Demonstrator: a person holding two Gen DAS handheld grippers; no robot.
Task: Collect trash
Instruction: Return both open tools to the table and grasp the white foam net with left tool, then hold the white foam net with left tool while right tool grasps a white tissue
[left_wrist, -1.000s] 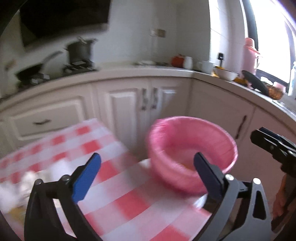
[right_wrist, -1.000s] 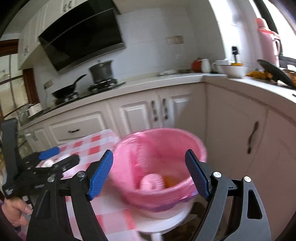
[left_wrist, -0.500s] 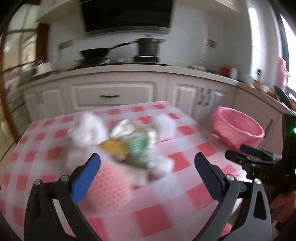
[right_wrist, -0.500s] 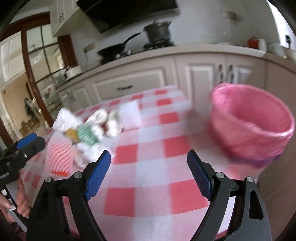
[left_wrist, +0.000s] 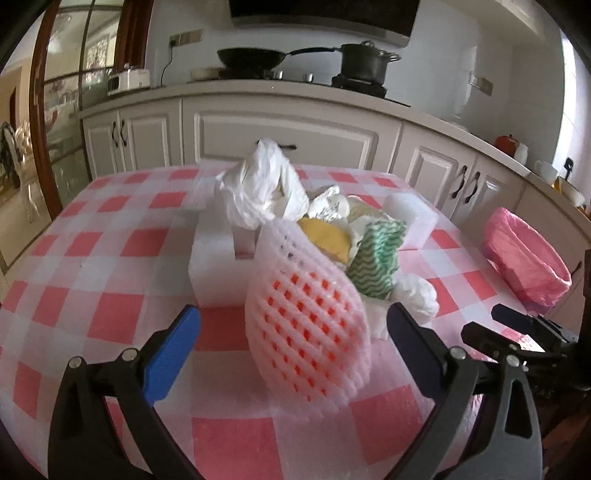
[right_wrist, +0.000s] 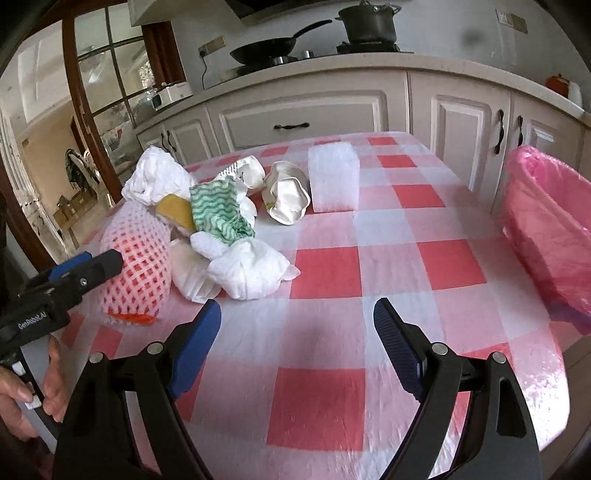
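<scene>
A heap of trash lies on the red-checked table (right_wrist: 325, 273): a pink foam fruit net (left_wrist: 306, 325) (right_wrist: 138, 258), a white plastic bag (left_wrist: 262, 192) (right_wrist: 157, 179), a green wavy cloth (left_wrist: 376, 258) (right_wrist: 218, 210), a yellow piece (left_wrist: 325, 238), crumpled tissue (right_wrist: 247, 269), a crushed white cup (right_wrist: 286, 195) and white foam blocks (right_wrist: 334, 181) (left_wrist: 214, 266). My left gripper (left_wrist: 291, 343) is open, its fingers on either side of the foam net. My right gripper (right_wrist: 297, 326) is open and empty over bare tablecloth, right of the heap.
A bin lined with a pink bag (right_wrist: 546, 229) (left_wrist: 524, 258) stands off the table's right edge. White kitchen cabinets (right_wrist: 303, 118) with a wok (right_wrist: 266, 51) and a pot (right_wrist: 365, 22) on the stove run behind the table. A glass door (right_wrist: 96, 110) is at the left.
Both grippers have swung left from the pink bin to the trash heap. The left gripper has closed in on the foam net. Both have stayed open.
</scene>
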